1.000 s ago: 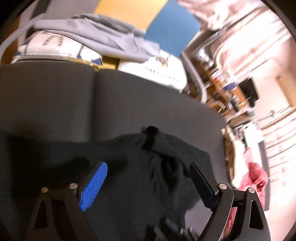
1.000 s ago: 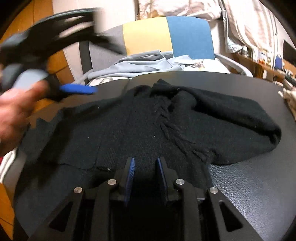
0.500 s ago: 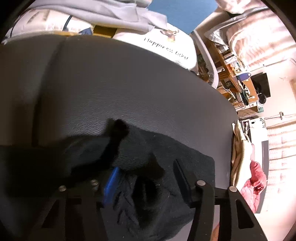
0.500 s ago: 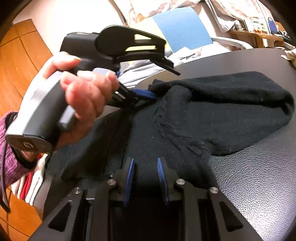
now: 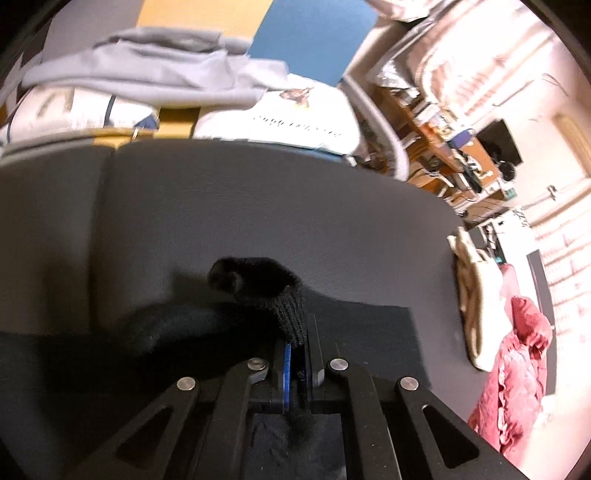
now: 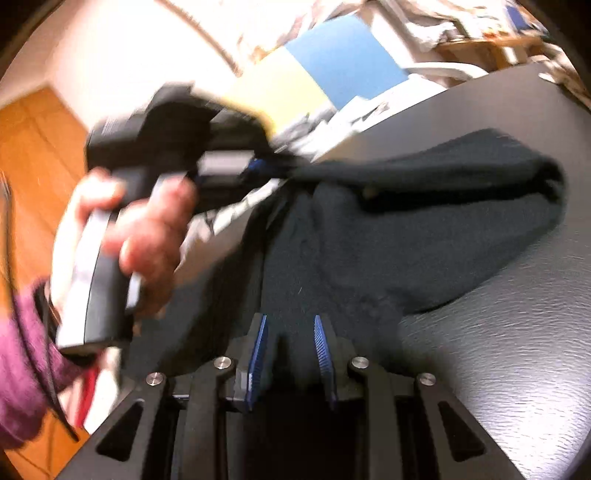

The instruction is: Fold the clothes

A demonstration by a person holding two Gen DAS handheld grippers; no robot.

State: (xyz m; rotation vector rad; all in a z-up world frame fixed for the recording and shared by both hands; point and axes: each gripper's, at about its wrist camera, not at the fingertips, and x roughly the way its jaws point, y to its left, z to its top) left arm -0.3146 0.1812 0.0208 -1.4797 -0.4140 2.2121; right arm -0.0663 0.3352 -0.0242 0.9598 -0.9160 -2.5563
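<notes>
A black knit sweater lies spread on the dark table. My left gripper is shut on a bunched edge of the black sweater, which stands raised off the table. In the right wrist view a hand with a purple sleeve holds that left gripper, blurred, above the garment's far left part. My right gripper is at the near edge, its blue pads close together with sweater fabric pinched between them.
Behind the table stands a chair with a yellow and blue back, piled with a grey garment and white printed shirts. A beige cloth and a red garment lie off the table's right edge.
My left gripper went from open above the sweater to shut on a fold of it, and has pulled that fold up. My right gripper has kept its grip at the near edge.
</notes>
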